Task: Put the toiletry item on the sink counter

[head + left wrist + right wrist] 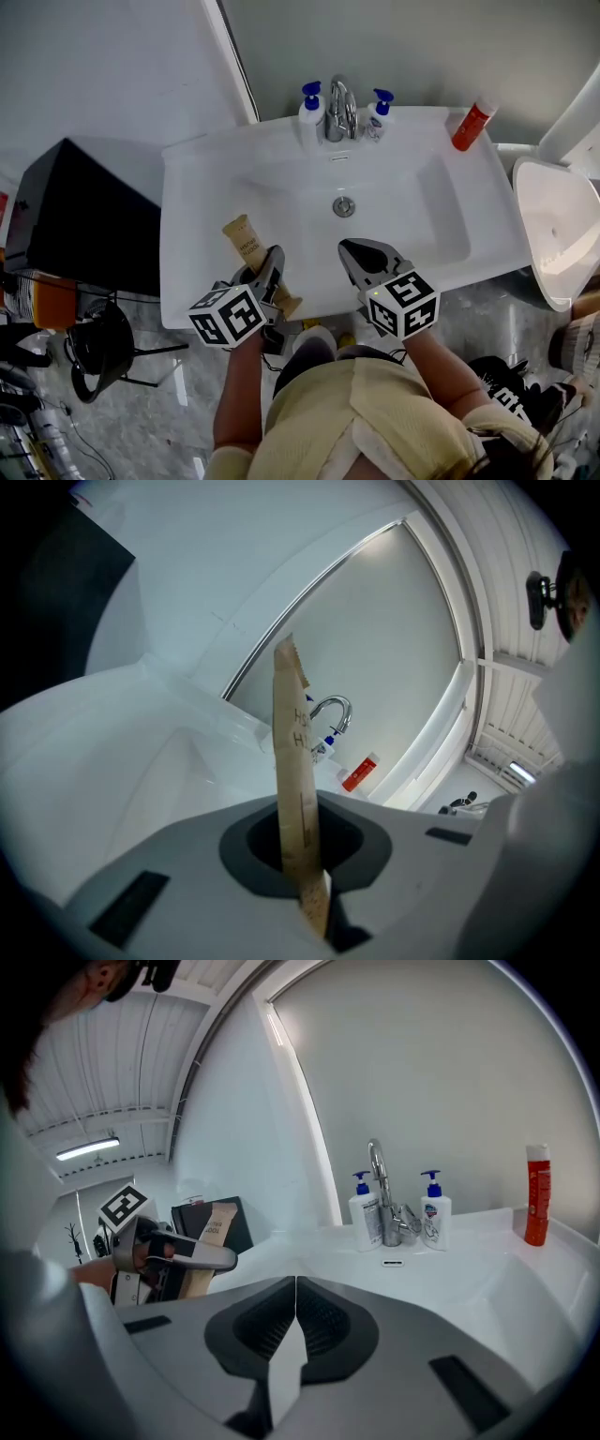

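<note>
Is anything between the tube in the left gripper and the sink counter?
Nothing visible. The left gripper holds the tan tube over the sink counter's bare front left; the pump bottles stand at the back.

Noted a chrome faucet (339,108) with two blue-capped white dispensers close beside it: the left pump bottle (311,111) and the right pump bottle (379,114). I saw a red bottle (472,125) with a white cap, well apart to their right. A black cabinet (80,216) stood at the far left and a white toilet bowl (558,230) at the far right. A black fan-like object (98,349) sat on the grey floor (169,412).
</note>
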`<action>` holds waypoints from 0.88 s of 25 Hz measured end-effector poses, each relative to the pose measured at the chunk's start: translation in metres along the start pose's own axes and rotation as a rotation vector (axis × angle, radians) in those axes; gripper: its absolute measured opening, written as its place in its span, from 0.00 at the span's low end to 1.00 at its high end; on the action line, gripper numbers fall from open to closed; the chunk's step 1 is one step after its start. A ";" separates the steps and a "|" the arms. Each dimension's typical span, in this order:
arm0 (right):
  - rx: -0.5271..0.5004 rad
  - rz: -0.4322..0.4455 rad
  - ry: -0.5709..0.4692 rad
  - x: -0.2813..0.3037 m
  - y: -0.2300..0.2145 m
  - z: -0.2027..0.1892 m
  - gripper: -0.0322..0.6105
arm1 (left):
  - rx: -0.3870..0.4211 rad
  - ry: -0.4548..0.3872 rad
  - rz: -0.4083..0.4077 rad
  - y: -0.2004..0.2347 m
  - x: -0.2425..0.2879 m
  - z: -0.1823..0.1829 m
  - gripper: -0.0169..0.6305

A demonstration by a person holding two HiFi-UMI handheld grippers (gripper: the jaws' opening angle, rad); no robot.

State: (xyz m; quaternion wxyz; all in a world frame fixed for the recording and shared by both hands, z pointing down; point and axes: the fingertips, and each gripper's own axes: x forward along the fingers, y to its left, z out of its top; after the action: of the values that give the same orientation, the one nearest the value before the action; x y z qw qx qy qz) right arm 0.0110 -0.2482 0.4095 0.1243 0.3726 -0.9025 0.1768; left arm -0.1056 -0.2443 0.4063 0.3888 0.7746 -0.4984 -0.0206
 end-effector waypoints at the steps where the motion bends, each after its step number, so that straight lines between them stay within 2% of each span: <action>1: 0.002 -0.001 0.003 0.005 -0.001 0.002 0.09 | 0.000 0.006 0.001 0.004 0.003 0.004 0.08; 13: 0.008 -0.012 0.047 0.062 -0.015 0.017 0.09 | 0.022 0.079 0.018 0.054 0.040 0.047 0.08; 22: 0.002 -0.020 0.066 0.100 -0.023 0.026 0.09 | 0.026 0.091 0.032 0.084 0.057 0.074 0.08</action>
State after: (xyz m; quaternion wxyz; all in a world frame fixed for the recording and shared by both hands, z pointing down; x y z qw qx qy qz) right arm -0.0438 -0.3366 0.4268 0.1553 0.3755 -0.8940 0.1886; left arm -0.1719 -0.3496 0.4272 0.4012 0.7716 -0.4928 0.0275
